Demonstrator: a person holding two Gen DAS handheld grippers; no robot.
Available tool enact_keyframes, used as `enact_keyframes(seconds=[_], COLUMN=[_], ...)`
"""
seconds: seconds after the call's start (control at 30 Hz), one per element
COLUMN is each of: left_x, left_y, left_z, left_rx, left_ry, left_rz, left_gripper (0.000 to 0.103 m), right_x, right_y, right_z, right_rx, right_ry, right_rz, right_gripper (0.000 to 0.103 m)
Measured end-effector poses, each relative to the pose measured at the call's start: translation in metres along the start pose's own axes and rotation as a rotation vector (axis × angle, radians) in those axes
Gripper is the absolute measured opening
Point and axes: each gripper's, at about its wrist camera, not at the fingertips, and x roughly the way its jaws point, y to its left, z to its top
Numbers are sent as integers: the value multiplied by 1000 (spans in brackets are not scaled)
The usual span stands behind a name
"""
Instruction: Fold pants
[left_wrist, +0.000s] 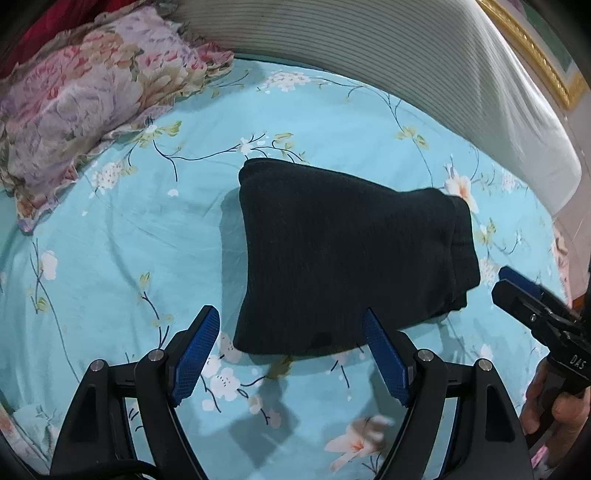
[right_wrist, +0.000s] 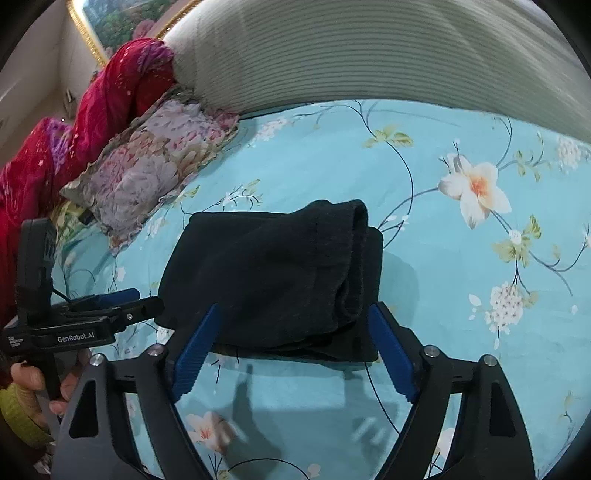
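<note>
Black pants (left_wrist: 343, 258) lie folded into a compact, thick bundle on the bed sheet (left_wrist: 147, 229), turquoise with a flower print, well clear of the floral pillow (left_wrist: 81, 110) and the ribbed headboard cushion (left_wrist: 369, 40). Left tongs (left_wrist: 291, 347) spread wide, nothing between the blue pads, hanging just short of the bundle's near edge. Right tongs (right_wrist: 291, 343) also wide apart and empty; the bundle's near edge shows between the tips, but no pad presses on it. Folded edges stacked at the bundle's right end (right_wrist: 354, 266), slightly uneven. Judgement: folding looks essentially complete, and the step in hand is the release and pull-away. To do it well, lift both tongs straight off without dragging a pad across the knit, which looks soft and likely to catch. Should that right end spring open, press it flat from above rather than pinching again. Avoid nudging the bundle sideways; the sheet already wrinkles beneath it.
</note>
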Motion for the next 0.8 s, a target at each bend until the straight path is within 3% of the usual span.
enact_keyframes(seconds=[0.8], left_x=[-7], left_y=[-15], left_z=[-33], left_rx=[35], left_ry=[-100], left_rz=[90], left_gripper=[83], right_x=[3], right_y=[29], right_z=[-32], right_rx=[-211], right_ry=[-47], right_rz=[-129], right_gripper=[98])
